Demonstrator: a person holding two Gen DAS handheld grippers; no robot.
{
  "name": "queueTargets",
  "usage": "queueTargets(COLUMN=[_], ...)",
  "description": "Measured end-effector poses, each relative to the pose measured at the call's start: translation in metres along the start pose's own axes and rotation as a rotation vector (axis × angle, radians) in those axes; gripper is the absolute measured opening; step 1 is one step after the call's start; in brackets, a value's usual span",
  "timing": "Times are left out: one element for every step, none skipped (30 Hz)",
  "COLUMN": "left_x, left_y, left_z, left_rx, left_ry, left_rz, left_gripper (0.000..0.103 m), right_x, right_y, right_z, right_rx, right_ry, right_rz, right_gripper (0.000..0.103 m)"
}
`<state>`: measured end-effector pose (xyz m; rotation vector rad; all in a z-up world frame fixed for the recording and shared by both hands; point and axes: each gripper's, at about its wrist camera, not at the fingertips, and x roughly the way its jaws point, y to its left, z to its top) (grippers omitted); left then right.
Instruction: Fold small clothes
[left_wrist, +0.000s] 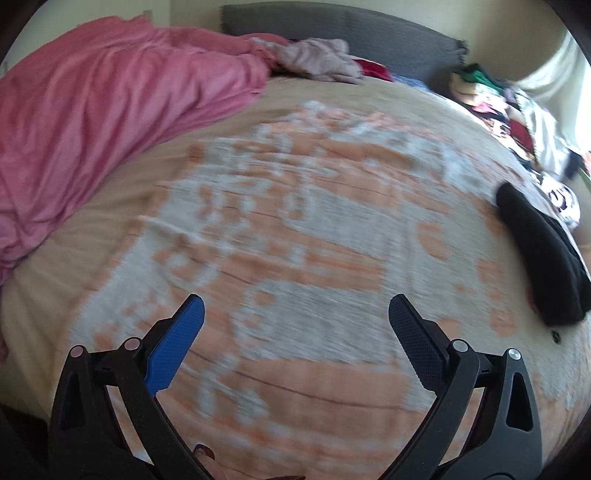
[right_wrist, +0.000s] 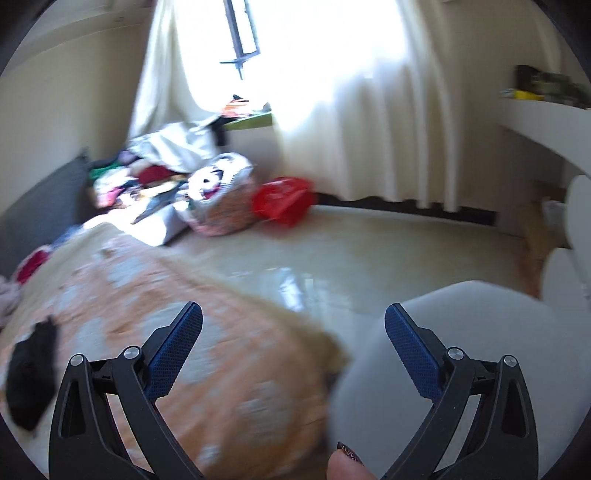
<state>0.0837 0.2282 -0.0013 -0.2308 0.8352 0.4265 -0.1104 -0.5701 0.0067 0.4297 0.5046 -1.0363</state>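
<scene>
A black folded garment (left_wrist: 543, 254) lies at the right edge of the bed's orange-and-white blanket (left_wrist: 295, 229); it also shows in the right wrist view (right_wrist: 31, 373) at the far left. My left gripper (left_wrist: 295, 314) is open and empty above the middle of the blanket, well left of the garment. My right gripper (right_wrist: 293, 317) is open and empty, pointing past the bed's corner toward the floor. A pile of mixed clothes (left_wrist: 491, 107) sits at the bed's far right, also seen in the right wrist view (right_wrist: 147, 181).
A pink duvet (left_wrist: 92, 122) is bunched on the bed's left. Pale clothes (left_wrist: 317, 59) lie by the grey headboard (left_wrist: 332, 26). A patterned laundry bag (right_wrist: 221, 195) and red bag (right_wrist: 284, 199) stand on the glossy floor (right_wrist: 369, 251). A white rounded surface (right_wrist: 461, 325) is near right.
</scene>
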Motion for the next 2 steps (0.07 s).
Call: queueTargets(left_x=[0.009, 0.016], left_y=[0.028, 0.052], left_z=[0.011, 0.021], left_rx=[-0.028, -0.056], left_ry=[-0.001, -0.001], left_rz=[0.064, 0.121], left_gripper=[0.094, 0.094], right_x=[0.026, 0.026], right_y=[-0.028, -0.028], right_z=[0.002, 0.002], right_rx=[0.016, 0.016], right_ry=[0.077, 0.077], right_rz=[-0.094, -0.094], right_gripper=[0.098, 0.098])
